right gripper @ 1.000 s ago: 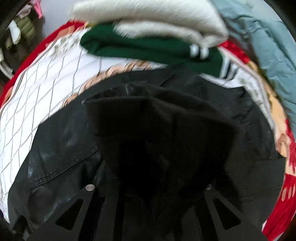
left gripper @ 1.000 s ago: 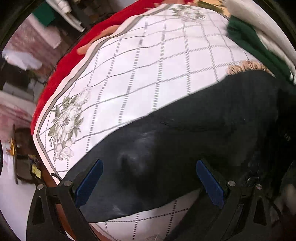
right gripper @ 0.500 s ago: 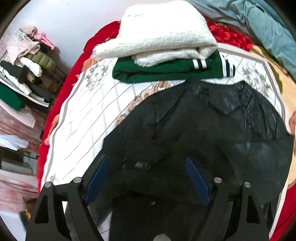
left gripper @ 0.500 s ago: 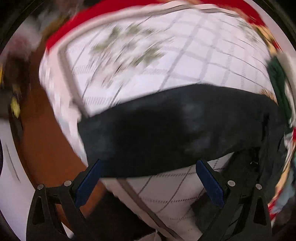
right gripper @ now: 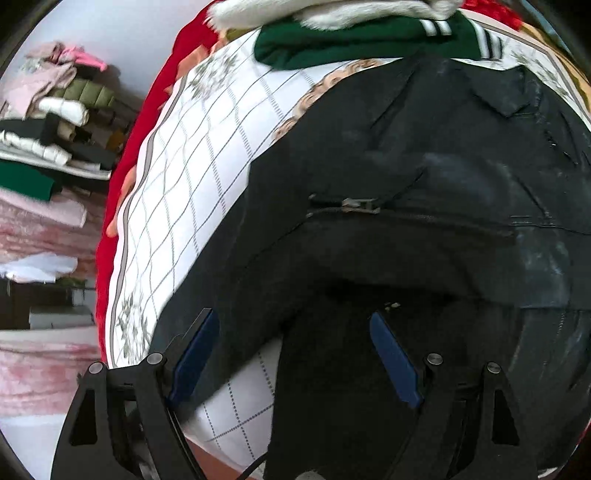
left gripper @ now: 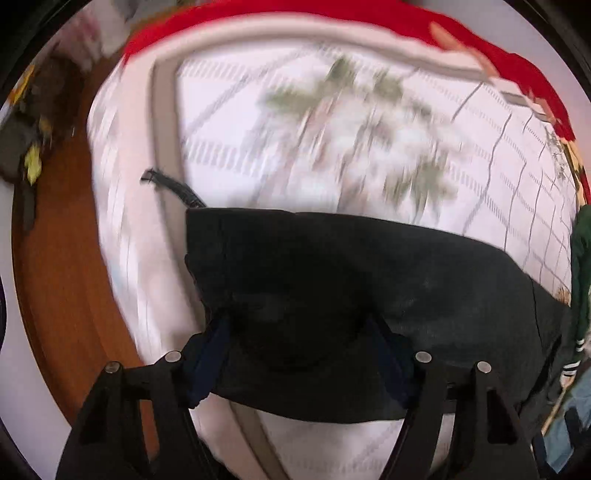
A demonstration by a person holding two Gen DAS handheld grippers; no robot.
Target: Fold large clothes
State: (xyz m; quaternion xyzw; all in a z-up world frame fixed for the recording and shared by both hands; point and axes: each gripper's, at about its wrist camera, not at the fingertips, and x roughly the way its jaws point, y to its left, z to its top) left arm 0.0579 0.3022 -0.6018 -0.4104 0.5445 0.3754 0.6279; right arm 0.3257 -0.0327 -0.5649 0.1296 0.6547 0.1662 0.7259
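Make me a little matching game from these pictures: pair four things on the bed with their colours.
Things:
1. jacket
2. folded sweater
3. fluffy garment
4. blanket at the bed's edge

Colours:
a. red
b. black
c. cream white
d. dark green

Pairs: 1-b, 2-d, 3-c, 4-a

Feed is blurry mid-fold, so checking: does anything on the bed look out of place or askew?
One oddity: a thin dark strap or cord sticks out past the end of the black jacket onto the bedspread border near the bed's corner. What it is cannot be told. The jacket's zipper lies open.
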